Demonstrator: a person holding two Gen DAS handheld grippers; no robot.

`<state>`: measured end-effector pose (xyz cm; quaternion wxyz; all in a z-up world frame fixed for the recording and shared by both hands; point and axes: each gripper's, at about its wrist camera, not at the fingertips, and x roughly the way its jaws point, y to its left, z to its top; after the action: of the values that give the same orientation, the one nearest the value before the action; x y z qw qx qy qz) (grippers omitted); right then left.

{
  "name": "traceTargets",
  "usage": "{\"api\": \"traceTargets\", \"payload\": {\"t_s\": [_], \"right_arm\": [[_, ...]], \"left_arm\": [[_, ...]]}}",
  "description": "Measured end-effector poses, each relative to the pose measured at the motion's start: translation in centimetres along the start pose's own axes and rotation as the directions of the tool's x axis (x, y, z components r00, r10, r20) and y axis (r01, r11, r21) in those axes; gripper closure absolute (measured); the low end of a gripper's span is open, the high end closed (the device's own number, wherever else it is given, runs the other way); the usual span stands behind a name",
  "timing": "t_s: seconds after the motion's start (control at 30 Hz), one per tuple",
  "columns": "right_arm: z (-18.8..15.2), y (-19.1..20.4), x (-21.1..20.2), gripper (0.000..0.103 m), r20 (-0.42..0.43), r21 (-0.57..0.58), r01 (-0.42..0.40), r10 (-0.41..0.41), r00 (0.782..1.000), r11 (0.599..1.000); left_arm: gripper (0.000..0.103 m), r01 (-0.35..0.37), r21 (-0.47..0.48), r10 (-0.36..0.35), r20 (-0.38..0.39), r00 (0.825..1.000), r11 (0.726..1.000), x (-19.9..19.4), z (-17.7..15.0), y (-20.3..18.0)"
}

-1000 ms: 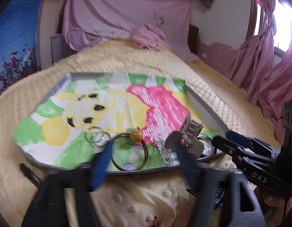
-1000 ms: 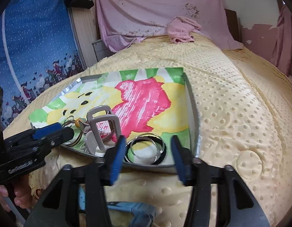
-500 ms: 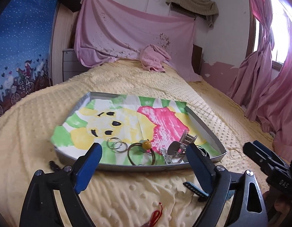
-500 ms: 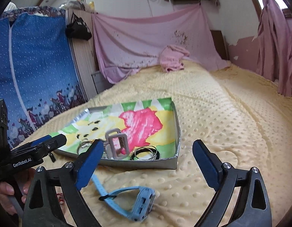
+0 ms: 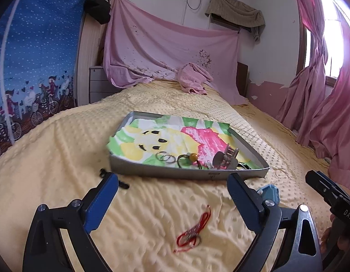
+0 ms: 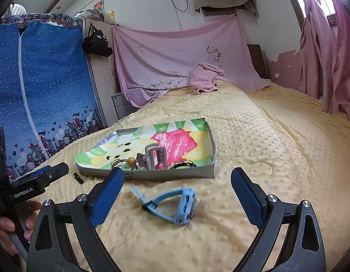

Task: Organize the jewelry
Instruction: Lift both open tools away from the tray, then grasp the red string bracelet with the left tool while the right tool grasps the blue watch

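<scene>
free: bedspread [image 6: 254,136] right of tray [image 6: 175,174] | blocked: watch [image 6: 175,204], red cord [image 5: 194,231] before tray

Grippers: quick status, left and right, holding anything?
Left gripper: jaws opening, nothing between them; red string lies on the bed below.
Right gripper: open, empty; blue watch lies loose below it.

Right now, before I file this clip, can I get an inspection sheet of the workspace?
Surface: yellow dotted blanket on a bed.
Job's things: tray holding rings, bangle and grey clip; blue watch, red cord and small black piece lie outside it.
Clutter: pink towel.
Grippers: left gripper opening, nothing between the jaws; right gripper open, empty.
Cables: wall cable.
Surroundings: pink curtains, blue wardrobe.
</scene>
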<state>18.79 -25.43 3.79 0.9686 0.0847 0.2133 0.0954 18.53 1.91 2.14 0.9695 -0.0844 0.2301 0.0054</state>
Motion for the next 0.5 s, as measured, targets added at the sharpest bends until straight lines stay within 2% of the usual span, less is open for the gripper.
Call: {"api": "traceTargets", "payload": {"t_s": [0.2,0.5], "right_arm": [[-1.5,0.8,-2.6,0.010,0.004,-0.021,0.008,-0.008,1.000,1.000],[-3.0,1.6,-4.3,0.010,-0.012,-0.069,0.031,-0.032,0.999,0.997]], "left_arm": [[0.006,-0.010,-0.004,0.010,0.036,0.999,1.000,-2.5,-1.3,0.6],[0.006,-0.030,0.028,0.028,0.053,0.998,0.999,-4.4,-3.1,0.7]]}}
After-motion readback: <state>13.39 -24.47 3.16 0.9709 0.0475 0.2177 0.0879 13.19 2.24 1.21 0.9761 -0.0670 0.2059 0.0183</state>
